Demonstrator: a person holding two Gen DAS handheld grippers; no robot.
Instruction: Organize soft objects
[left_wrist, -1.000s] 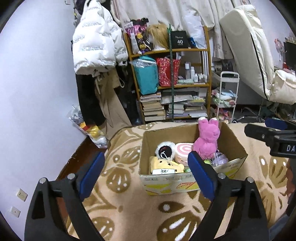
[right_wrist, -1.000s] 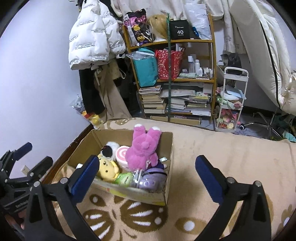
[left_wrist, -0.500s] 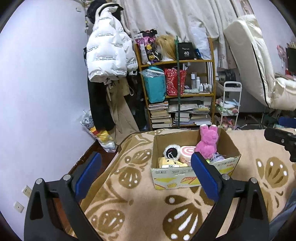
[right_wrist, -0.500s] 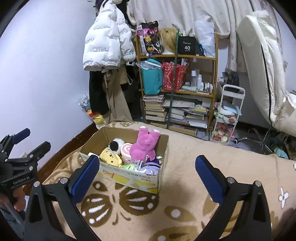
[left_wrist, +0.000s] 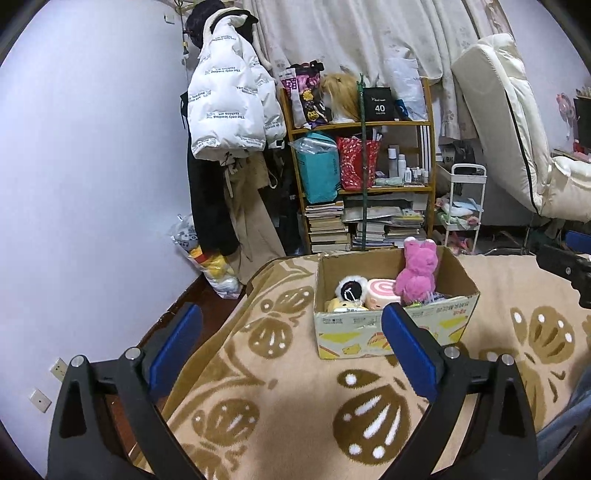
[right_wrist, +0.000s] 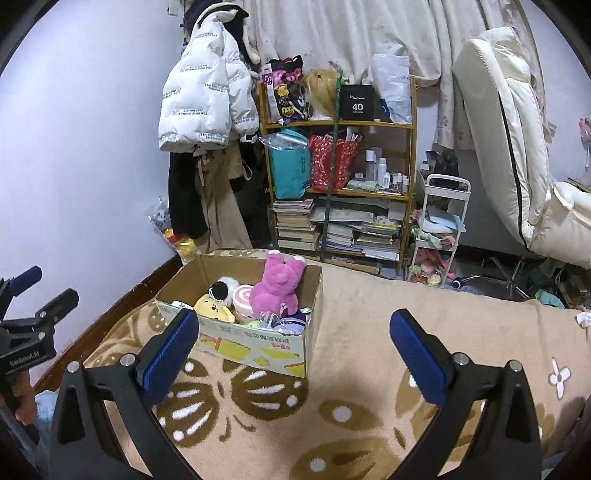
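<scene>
A cardboard box (left_wrist: 391, 328) sits on the fuzzy beige blanket (left_wrist: 295, 406) just ahead of the left gripper (left_wrist: 291, 345), whose jaws are spread wide and hold nothing. Inside stand a shaggy pink plush (left_wrist: 417, 275), a round pink-swirl cushion (left_wrist: 382, 293), a yellow plush (right_wrist: 212, 306) and a black-and-white fluffy one (right_wrist: 221, 288); something purplish, perhaps another toy, lies beneath. The right gripper (right_wrist: 295, 345) is likewise spread and empty, the box ahead and left.
</scene>
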